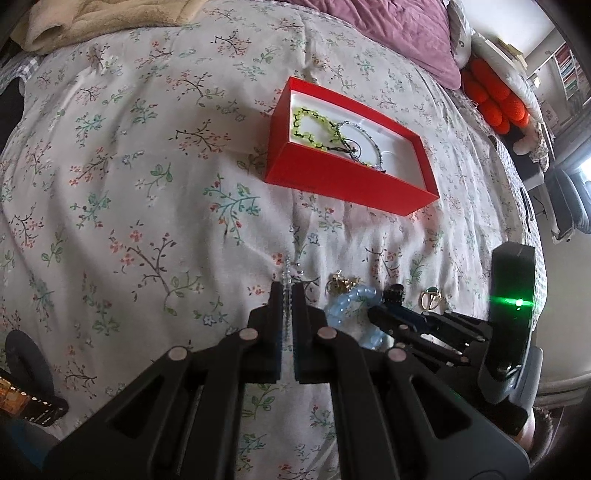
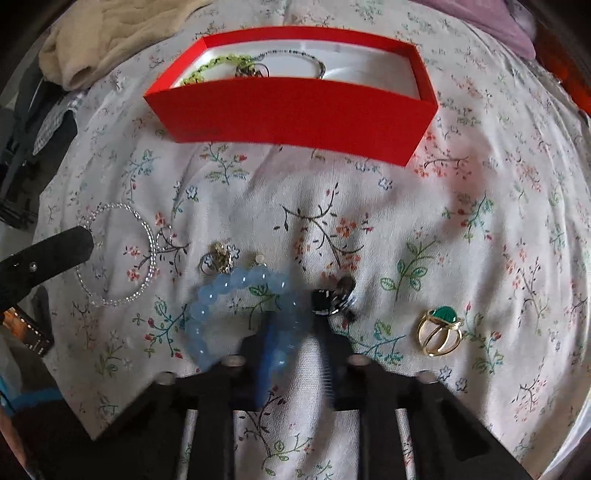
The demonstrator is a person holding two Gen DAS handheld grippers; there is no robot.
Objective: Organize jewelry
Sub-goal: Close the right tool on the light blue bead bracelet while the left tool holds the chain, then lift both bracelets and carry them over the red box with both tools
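A red box (image 1: 347, 181) (image 2: 295, 110) sits on the floral bedspread; it holds a green bead bracelet (image 1: 310, 127) and a dark bead strand. My left gripper (image 1: 289, 291) is shut on a clear crystal bracelet (image 2: 147, 254) that lies on the bed. My right gripper (image 2: 295, 325) is open, its fingers either side of a pale blue bead bracelet (image 2: 236, 288) (image 1: 354, 299). A black stone ring (image 2: 332, 299) lies at its right fingertip. A gold ring with a green stone (image 2: 441, 326) (image 1: 431, 297) lies further right. A small gold piece (image 2: 221, 254) lies left of the blue bracelet.
A beige blanket (image 1: 92, 22) lies at the far left of the bed and a purple pillow (image 1: 388, 26) at the far right. Orange cushions (image 1: 495, 99) sit beyond the bed's right edge. Dark clothing (image 2: 33, 147) lies off the left.
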